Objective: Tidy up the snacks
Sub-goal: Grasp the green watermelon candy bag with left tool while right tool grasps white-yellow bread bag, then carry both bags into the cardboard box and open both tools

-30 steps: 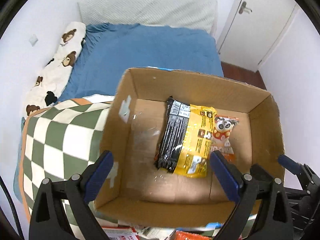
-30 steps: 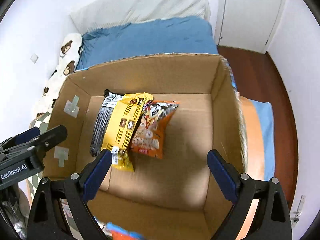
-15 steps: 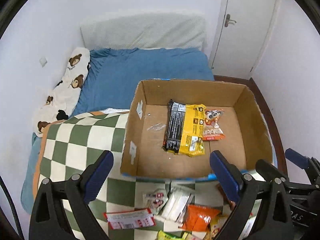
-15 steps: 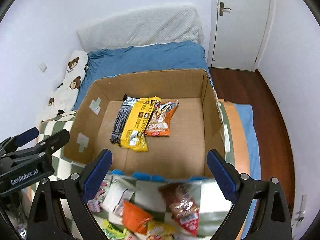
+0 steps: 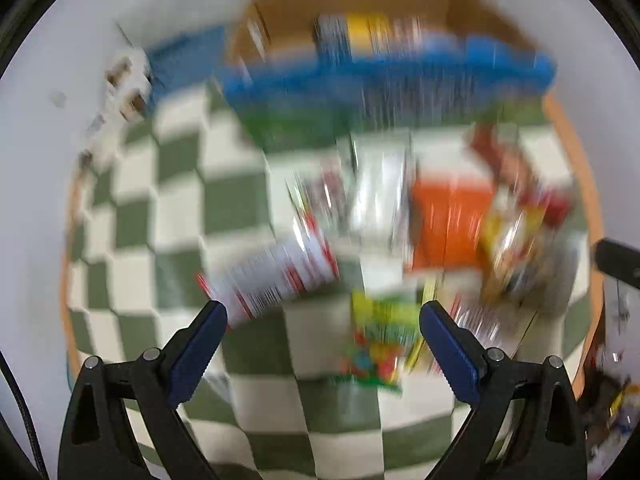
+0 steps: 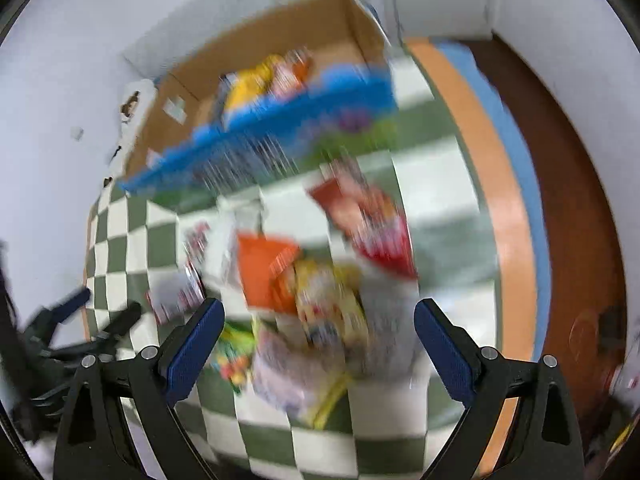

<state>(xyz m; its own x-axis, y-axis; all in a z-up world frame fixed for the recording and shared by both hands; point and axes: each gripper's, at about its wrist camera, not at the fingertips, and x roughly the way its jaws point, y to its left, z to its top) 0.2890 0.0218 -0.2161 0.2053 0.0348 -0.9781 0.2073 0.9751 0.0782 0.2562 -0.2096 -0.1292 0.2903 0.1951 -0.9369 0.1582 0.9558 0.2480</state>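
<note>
Both views are blurred by motion. A cardboard box with a yellow-and-black packet inside stands at the far side of a green-and-white checked blanket. It also shows in the right wrist view. Several loose snack packets lie in front of it: an orange one, a white-and-red one, a green one, a red one. My left gripper is open and empty above the blanket. My right gripper is open and empty above the packets.
The blanket covers a bed with an orange edge on the right, and brown floor lies beyond it. A white wall runs along the left. The left gripper shows at the lower left of the right wrist view.
Both grippers have pulled back from the box and tilted down, so the loose packets on the blanket now fill the view. Both stay open and empty.
</note>
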